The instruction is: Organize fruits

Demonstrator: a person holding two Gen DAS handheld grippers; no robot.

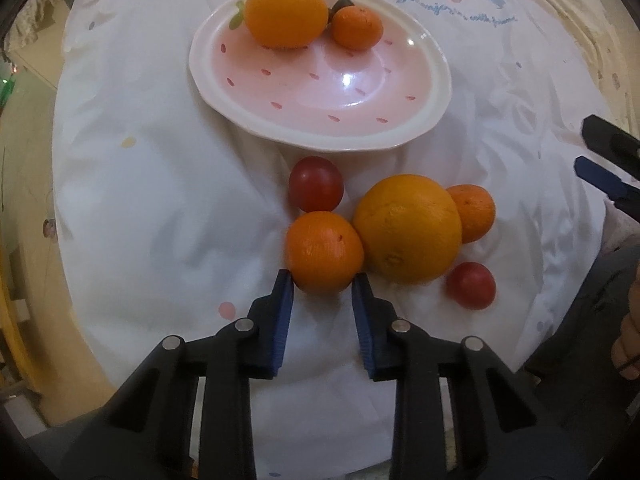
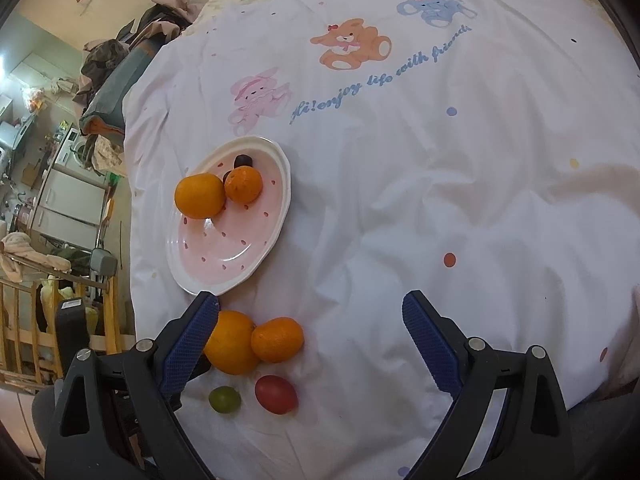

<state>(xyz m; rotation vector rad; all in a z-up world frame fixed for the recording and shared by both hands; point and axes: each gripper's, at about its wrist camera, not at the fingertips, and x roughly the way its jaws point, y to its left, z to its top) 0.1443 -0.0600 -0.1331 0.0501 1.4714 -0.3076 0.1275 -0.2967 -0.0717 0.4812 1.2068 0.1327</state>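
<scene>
A pink plate [image 1: 320, 92] with a white rim holds a large orange [image 1: 286, 14], a small mandarin [image 1: 357, 27] and a dark fruit behind them. On the white cloth in front lie a mandarin [image 1: 324, 252], a big orange [image 1: 408, 228], another mandarin [image 1: 474, 212] and two red fruits [image 1: 316, 184] [image 1: 471, 285]. My left gripper [image 1: 323, 280] is open, its fingertips on either side of the near mandarin's base. My right gripper [image 2: 310, 304] is wide open and empty above the cloth, right of the plate [image 2: 256, 248]; it also shows in the left wrist view [image 1: 588, 148].
In the right wrist view a green fruit [image 2: 225, 399] and a red fruit [image 2: 276, 394] lie near an orange [image 2: 232, 342] and mandarin [image 2: 277, 339]. The cloth [image 2: 440, 160] has cartoon prints. Cluttered furniture and a wooden rail [image 2: 24, 320] stand to the left.
</scene>
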